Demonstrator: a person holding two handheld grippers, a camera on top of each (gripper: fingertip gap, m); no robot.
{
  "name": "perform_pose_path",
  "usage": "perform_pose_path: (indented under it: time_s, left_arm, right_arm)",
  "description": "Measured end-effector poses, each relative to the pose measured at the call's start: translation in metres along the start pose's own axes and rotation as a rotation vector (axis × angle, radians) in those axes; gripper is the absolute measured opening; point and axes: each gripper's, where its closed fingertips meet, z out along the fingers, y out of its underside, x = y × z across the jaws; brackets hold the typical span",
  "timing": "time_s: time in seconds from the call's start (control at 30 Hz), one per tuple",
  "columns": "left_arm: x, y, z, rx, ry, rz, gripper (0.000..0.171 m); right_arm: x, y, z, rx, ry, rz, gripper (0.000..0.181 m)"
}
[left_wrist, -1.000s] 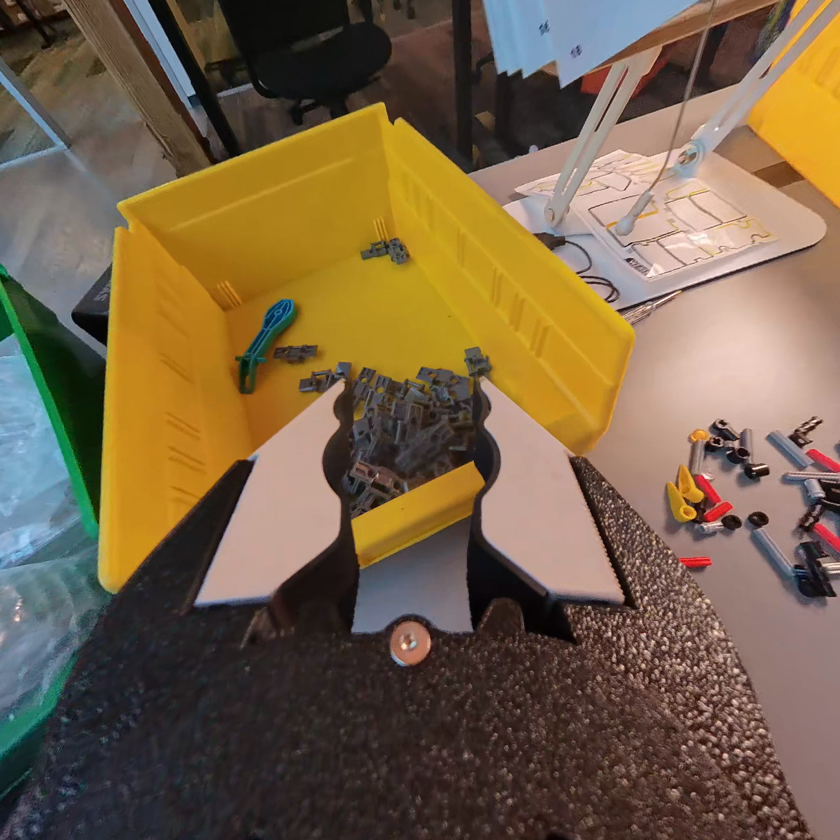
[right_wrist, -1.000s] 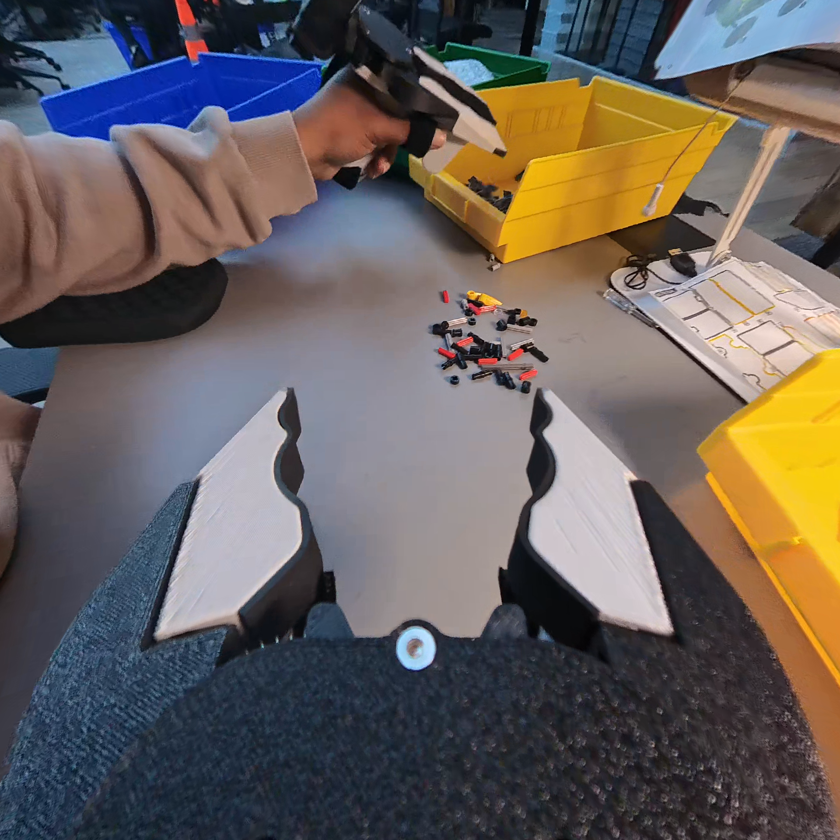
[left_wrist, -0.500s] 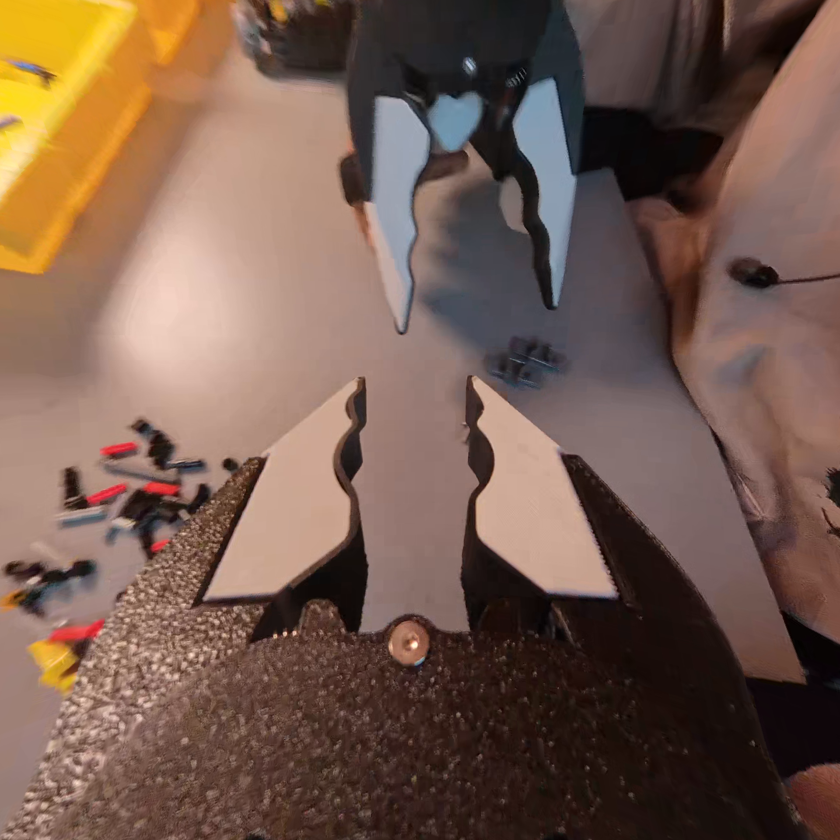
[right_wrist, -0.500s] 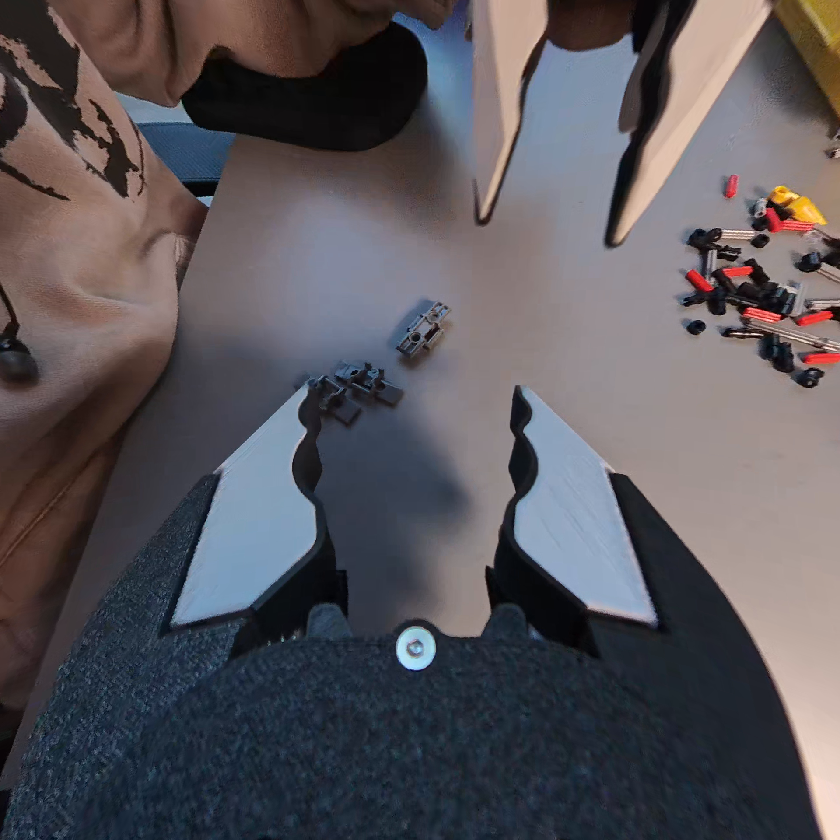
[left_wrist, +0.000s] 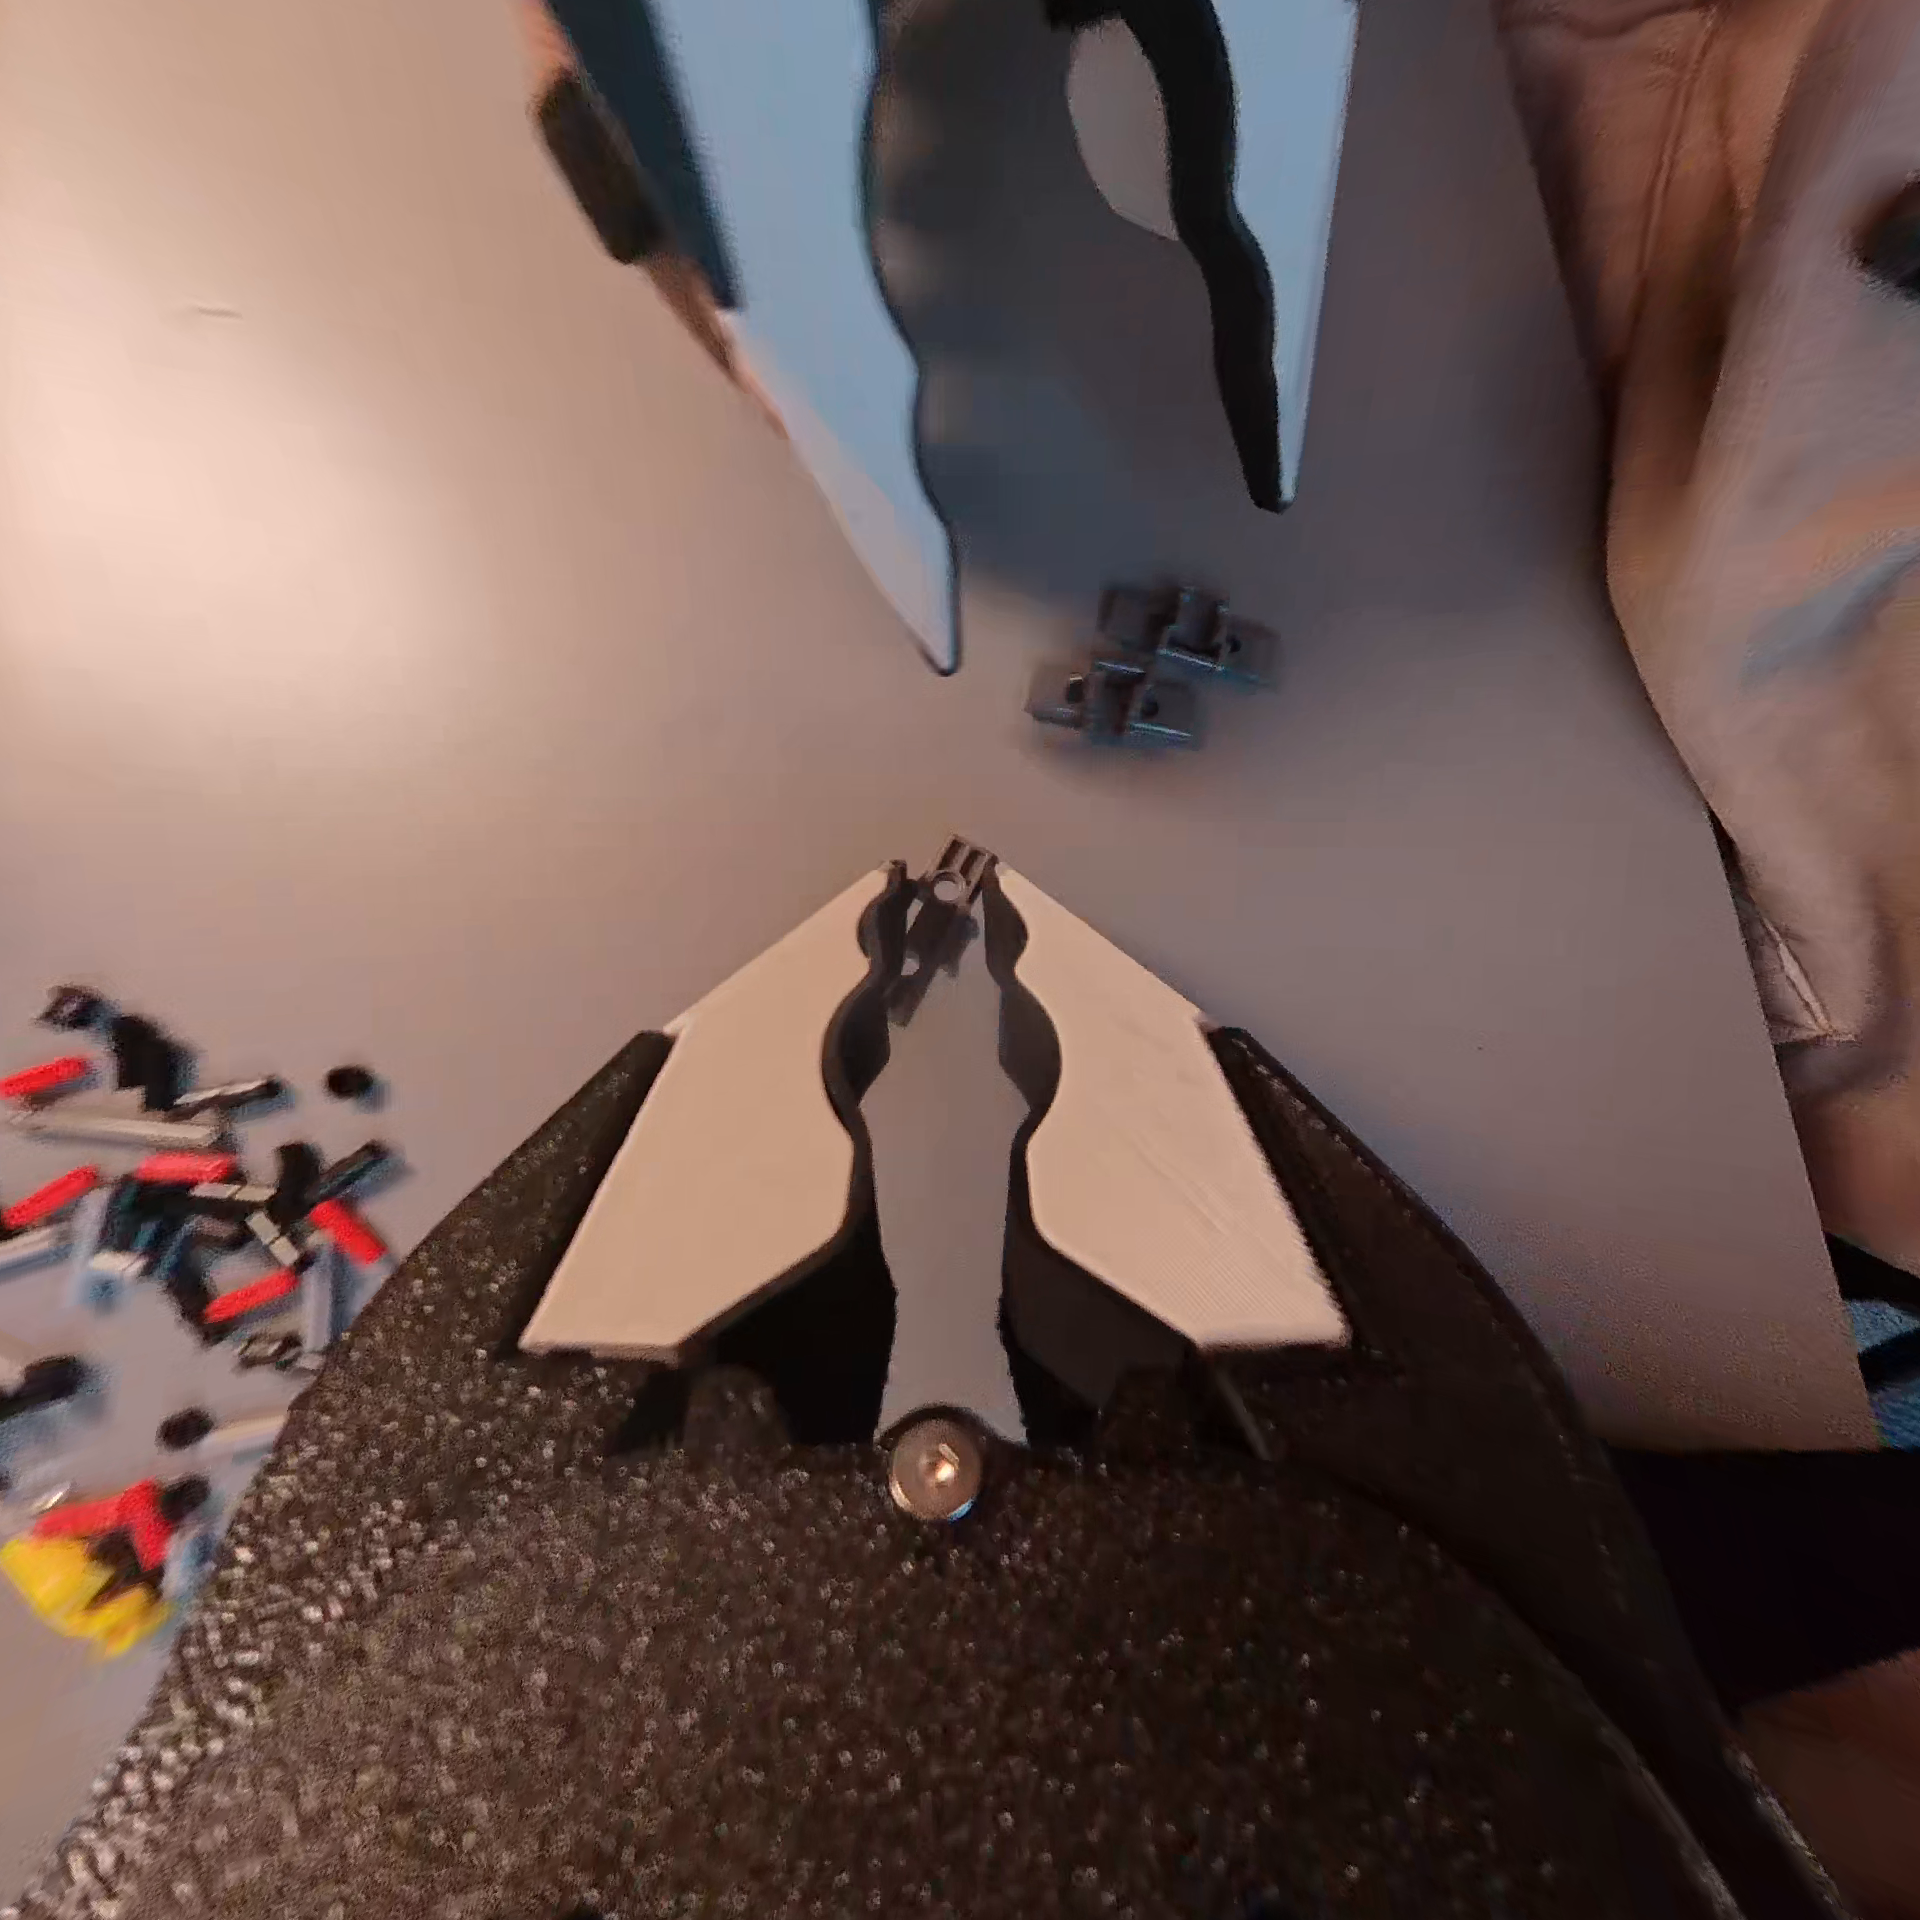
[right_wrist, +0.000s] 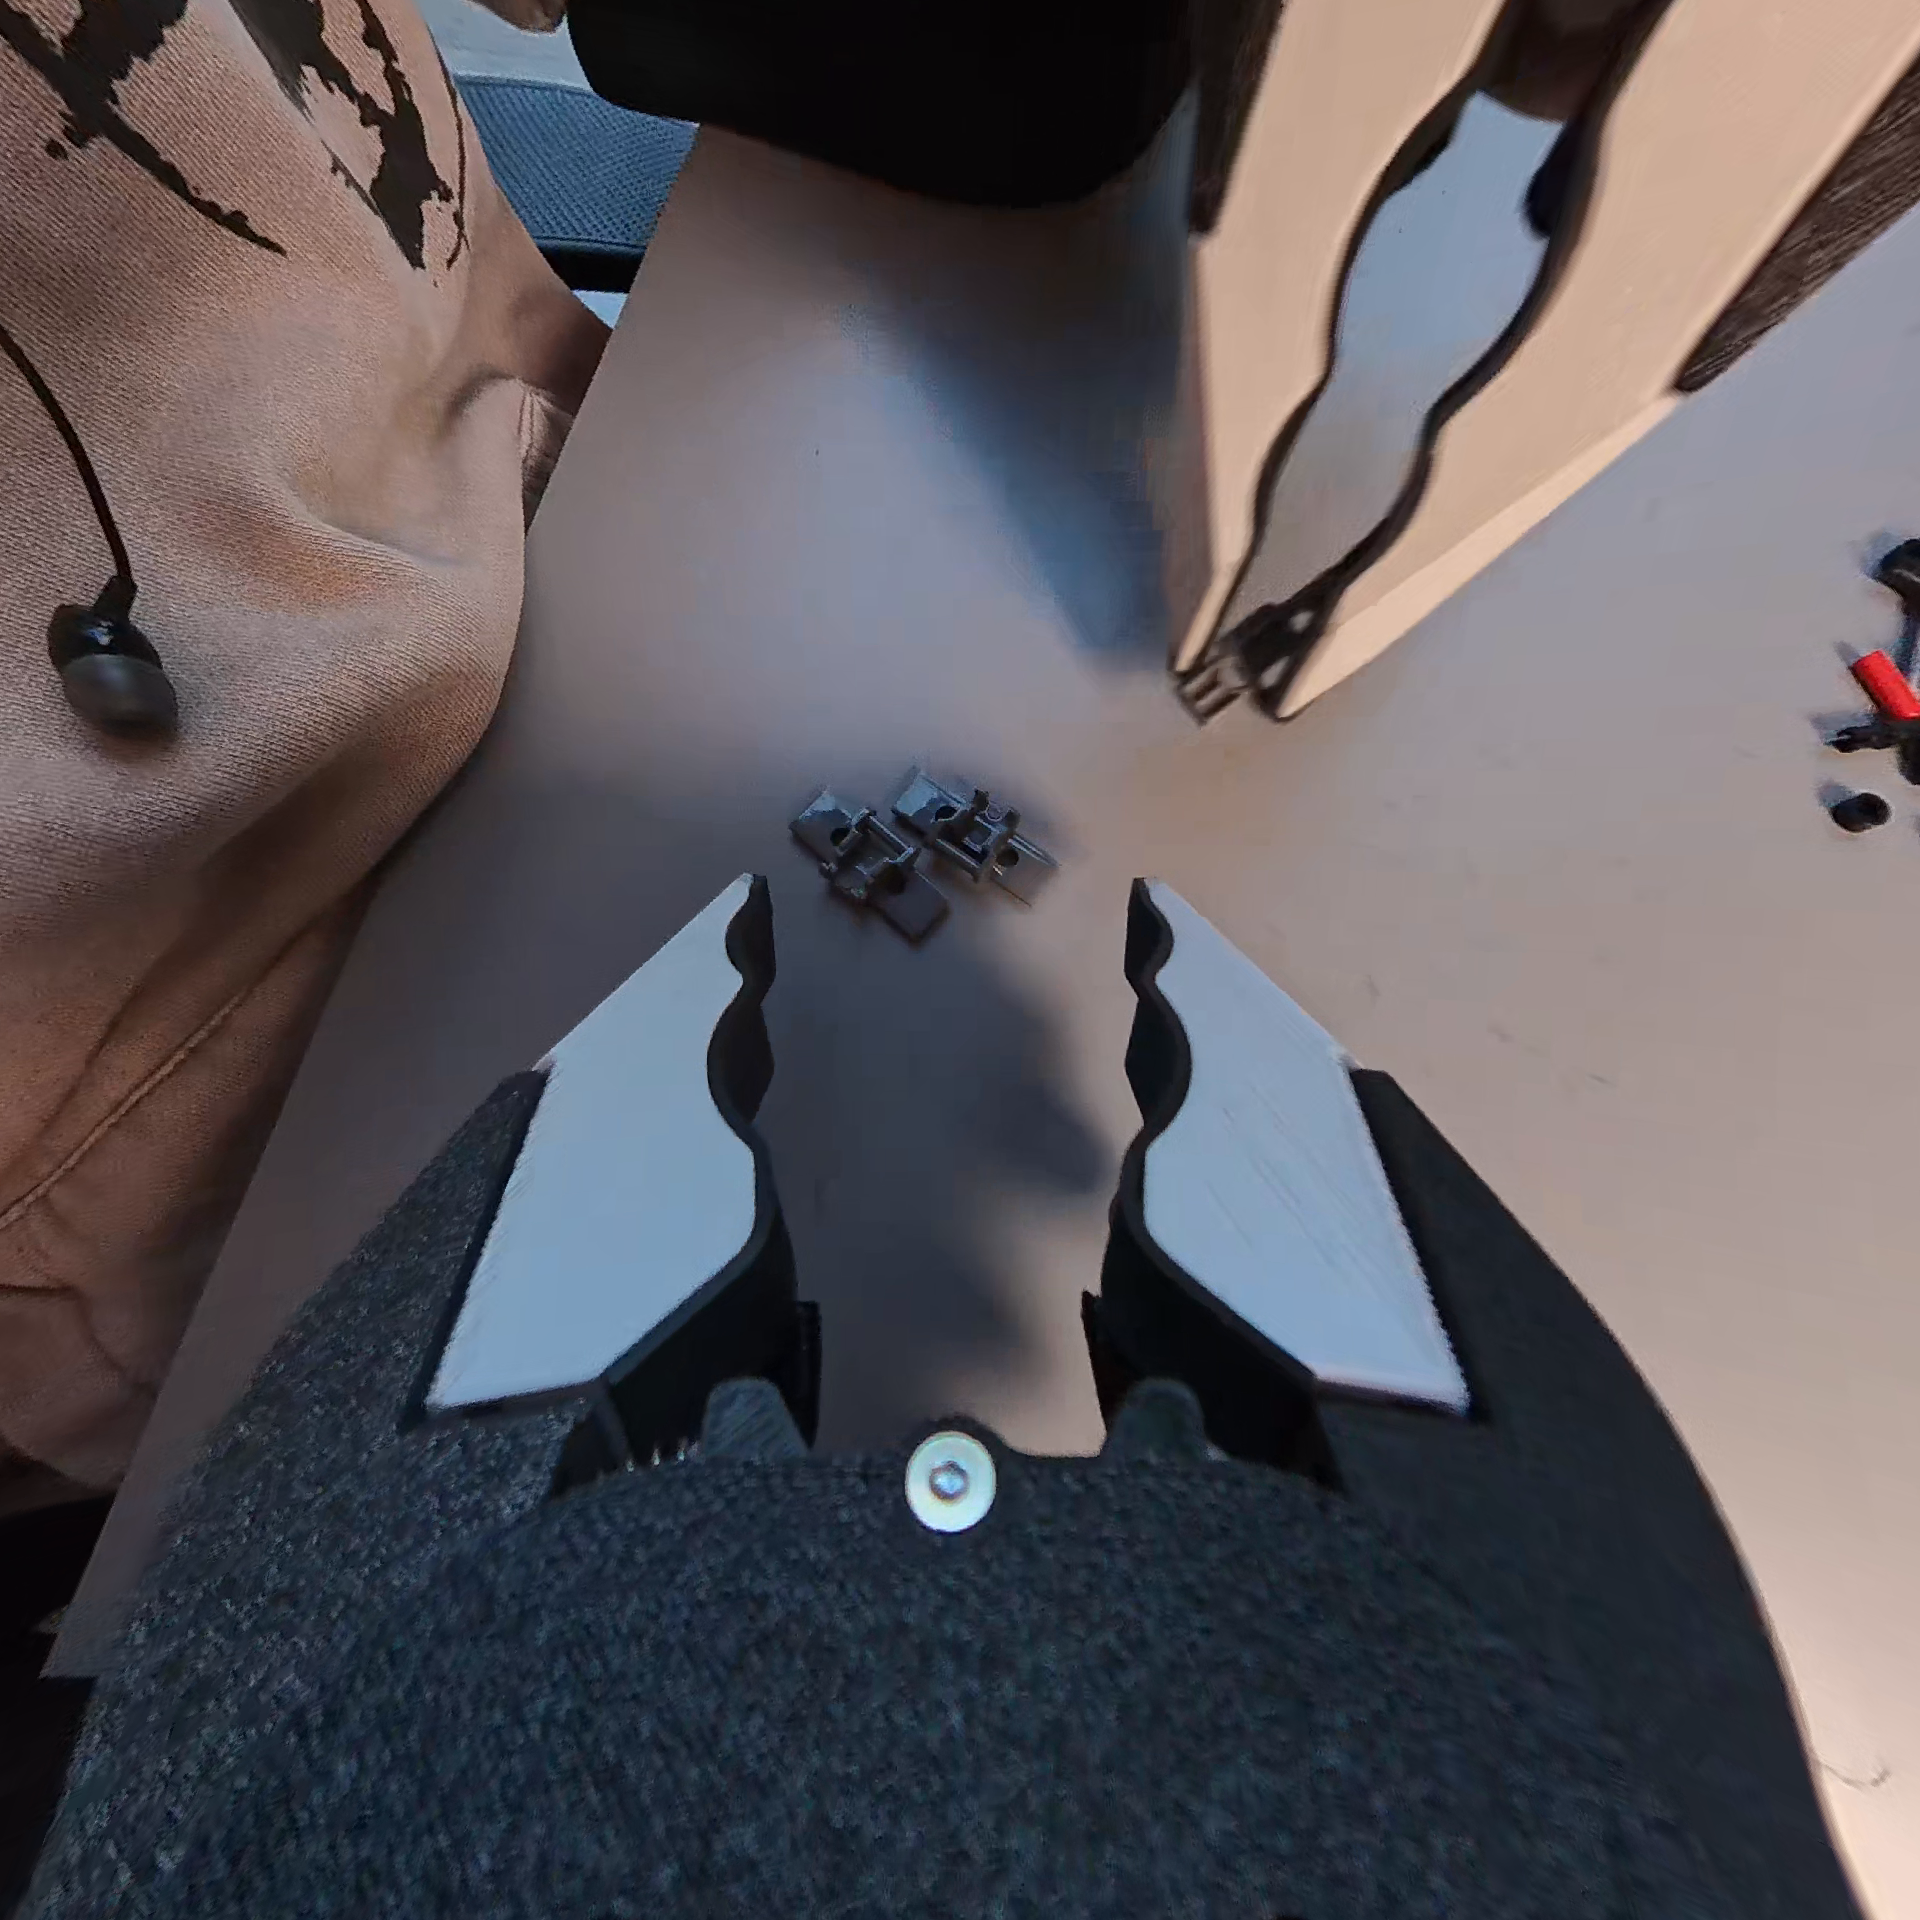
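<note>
My left gripper (left_wrist: 938, 878) is shut on a small dark grey plastic piece (left_wrist: 948, 916), pinched at the fingertips just above the grey table (left_wrist: 416, 623). It also shows in the right wrist view (right_wrist: 1236, 691), upper right, with the piece (right_wrist: 1218, 681) in its tips. Two more grey pieces (right_wrist: 914, 847) lie side by side on the table just ahead of my right gripper (right_wrist: 948, 894), which is open and empty. In the left wrist view the right gripper (left_wrist: 1103, 584) points down from the top, with the two pieces (left_wrist: 1153, 670) below its tips.
A scatter of small red, black, grey and yellow parts (left_wrist: 177, 1226) lies to the left in the left wrist view and at the right edge in the right wrist view (right_wrist: 1886, 707). A person's beige sweatshirt (right_wrist: 229, 520) with a dangling earbud (right_wrist: 109, 675) borders the near table edge.
My left gripper has closed on one of the three grey pieces that lay on the table. Both grippers have moved closer to the two pieces that stay there.
</note>
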Motion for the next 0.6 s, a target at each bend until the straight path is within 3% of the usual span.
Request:
perform_pose_path:
  time_s: [0.03,0.17,0.27,0.33,0.43,0.53,0.6]
  left_arm:
    - [-0.013,-0.001,-0.011,0.027,-0.066,-0.018,0.012]
    - [-0.073,-0.005,-0.078,0.221,-0.378,-0.135,0.012]
    - [-0.12,0.012,-0.137,0.347,-0.655,-0.264,0.012]
    - [-0.147,0.037,-0.174,0.415,-0.825,-0.379,0.012]
    - [-0.175,0.09,-0.203,0.416,-0.983,-0.569,0.012]
    - [-0.193,0.14,-0.212,0.387,-1.063,-0.744,0.013]
    - [-0.197,0.157,-0.214,0.415,-1.081,-0.819,0.017]
  right_arm:
    - [0.0,0.0,0.002,-0.006,0.006,-0.008,0.063]
    - [-0.003,0.001,0.012,-0.042,0.002,-0.02,0.055]
    - [-0.004,0.001,0.017,-0.081,0.012,-0.046,0.057]
    - [-0.004,0.004,0.02,-0.126,0.033,-0.074,0.057]
    - [-0.008,0.003,0.021,-0.142,0.021,-0.07,0.05]
    - [-0.01,0.003,0.021,-0.143,0.009,-0.068,0.043]
    - [-0.012,0.003,0.021,-0.139,0.006,-0.072,0.028]
